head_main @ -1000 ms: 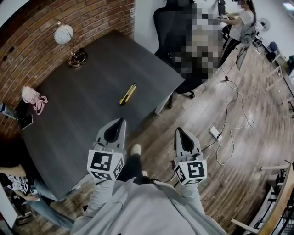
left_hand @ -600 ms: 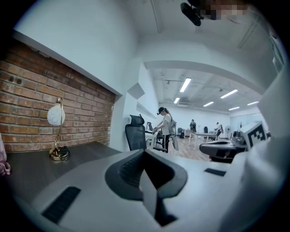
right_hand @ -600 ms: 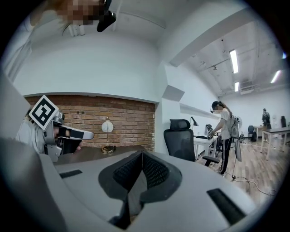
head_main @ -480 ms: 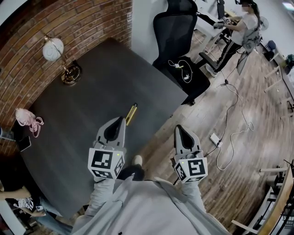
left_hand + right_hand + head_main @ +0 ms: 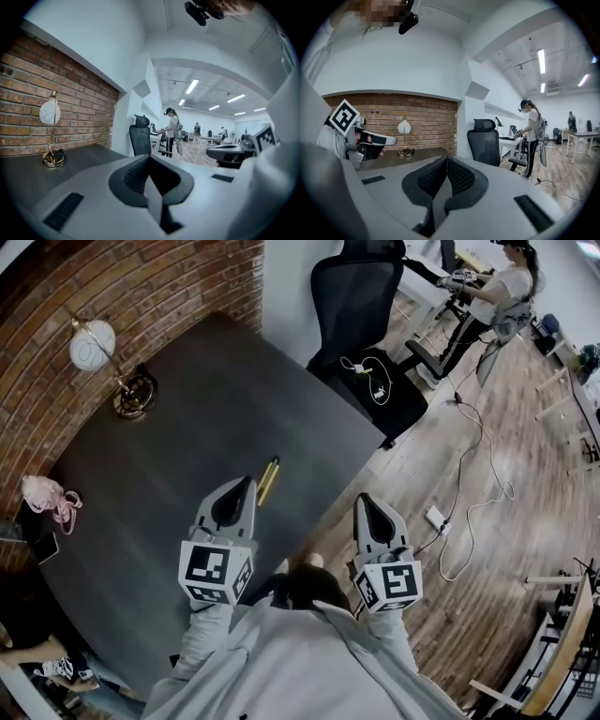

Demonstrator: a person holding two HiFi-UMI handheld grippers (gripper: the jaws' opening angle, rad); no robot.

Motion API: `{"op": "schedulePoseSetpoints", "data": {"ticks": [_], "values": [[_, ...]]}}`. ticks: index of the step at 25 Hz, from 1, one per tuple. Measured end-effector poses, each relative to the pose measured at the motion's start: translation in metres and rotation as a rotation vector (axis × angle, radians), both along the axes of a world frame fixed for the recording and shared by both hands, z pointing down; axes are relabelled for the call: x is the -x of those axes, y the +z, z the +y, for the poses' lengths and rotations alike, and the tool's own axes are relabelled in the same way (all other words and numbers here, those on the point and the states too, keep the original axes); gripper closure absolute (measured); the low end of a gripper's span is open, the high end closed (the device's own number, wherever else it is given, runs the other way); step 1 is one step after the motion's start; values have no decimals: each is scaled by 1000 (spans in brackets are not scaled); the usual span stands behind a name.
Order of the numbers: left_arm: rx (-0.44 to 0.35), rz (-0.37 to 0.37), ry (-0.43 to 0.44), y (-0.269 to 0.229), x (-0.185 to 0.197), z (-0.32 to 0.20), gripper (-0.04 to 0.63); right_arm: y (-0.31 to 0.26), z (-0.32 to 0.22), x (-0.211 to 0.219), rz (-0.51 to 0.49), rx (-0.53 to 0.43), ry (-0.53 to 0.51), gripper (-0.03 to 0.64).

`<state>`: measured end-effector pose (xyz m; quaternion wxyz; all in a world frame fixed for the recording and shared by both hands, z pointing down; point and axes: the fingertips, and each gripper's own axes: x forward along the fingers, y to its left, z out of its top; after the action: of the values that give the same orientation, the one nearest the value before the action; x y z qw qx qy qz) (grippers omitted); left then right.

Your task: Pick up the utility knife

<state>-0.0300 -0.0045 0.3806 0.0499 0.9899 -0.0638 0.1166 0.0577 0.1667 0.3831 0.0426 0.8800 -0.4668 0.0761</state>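
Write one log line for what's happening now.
left tool: shut, empty | right tool: shut, empty | utility knife: on table, not held

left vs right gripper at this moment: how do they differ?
Place: the left gripper hangs over the dark table; the right gripper hangs past the table's edge, over the wood floor.
Nearness to the target: the left gripper's tip is right beside the yellow utility knife in the head view; the right gripper is clearly farther from it.
Shared: both have jaws shut with nothing between them, and they point the same way, side by side.

Head view downward; gripper views toward chair (image 5: 140, 137).
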Motion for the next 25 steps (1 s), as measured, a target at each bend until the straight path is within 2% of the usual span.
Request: {"op": "schedulePoseSetpoints", "data": {"ticks": [7, 12, 17, 25], "values": [[3, -9, -52, 8, -16, -18, 577, 9, -24, -27, -12, 6, -48, 598], [-3, -9, -153, 8, -32, -45, 577, 11, -64, -61, -15, -2, -152, 598], [0, -16, -297, 9, -50, -73, 577, 9, -117, -100, -10, 7, -322, 598], [-11, -30, -608, -6, -56, -103, 577, -4, -198, -134, -21, 11, -666, 598]]}}
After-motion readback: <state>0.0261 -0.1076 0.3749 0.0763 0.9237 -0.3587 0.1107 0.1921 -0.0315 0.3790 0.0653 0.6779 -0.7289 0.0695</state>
